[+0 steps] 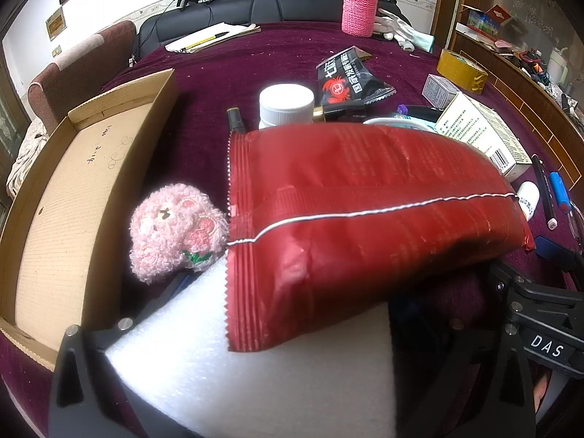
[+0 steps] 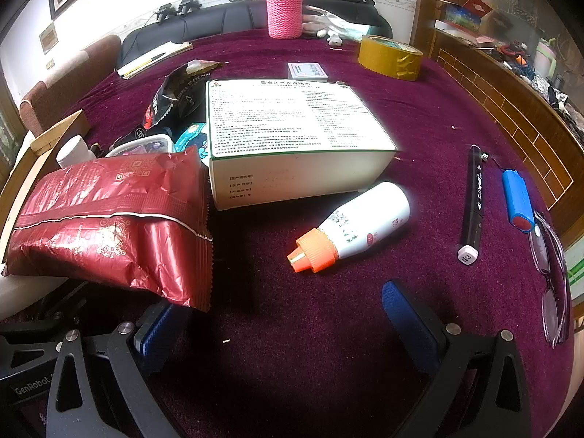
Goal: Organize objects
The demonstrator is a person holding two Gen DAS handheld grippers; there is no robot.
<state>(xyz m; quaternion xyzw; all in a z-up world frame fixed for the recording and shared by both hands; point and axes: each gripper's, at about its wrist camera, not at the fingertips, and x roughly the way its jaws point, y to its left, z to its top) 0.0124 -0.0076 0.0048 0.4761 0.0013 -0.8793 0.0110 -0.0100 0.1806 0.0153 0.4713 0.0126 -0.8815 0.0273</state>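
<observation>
A: What do the left tongs (image 1: 255, 328) have?

B: A white foam block (image 1: 255, 376) fills the gap between their arms, and a red foil packet (image 1: 365, 226) lies on top of it, one sealed end hanging over the foam. The fingers are hidden behind the foam, so I cannot tell how tightly they close or whether they pinch the packet too.

A: And the right tongs (image 2: 288, 325)?

B: Spread wide, blue pads (image 2: 405, 314) well apart, nothing between them, only maroon worktop (image 2: 419, 116) cloth.

A: What lies around the left tongs?

B: To their left, an open cardboard box (image 1: 73, 197), its floor bare. Between the box and the packet, just beside the foam, a pink plush toy (image 1: 175, 230). Ahead, past the packet, a white-capped bottle (image 1: 286, 104) and a black crab-print wrapper (image 1: 346, 80). Far ahead stands a flask in a pink knitted sleeve (image 1: 359, 11).

A: And around the right tongs?

B: The red packet is ahead and left of them. Straight ahead lies a white medicine box (image 2: 292, 135), and in front of it a white bottle with an orange cap (image 2: 350, 230) on its side. Ahead and right: a black marker (image 2: 472, 200), a blue cylinder (image 2: 516, 200), and spectacles (image 2: 551, 273) near the edge. Further ahead sits a roll of yellow tape (image 2: 388, 56).
</observation>
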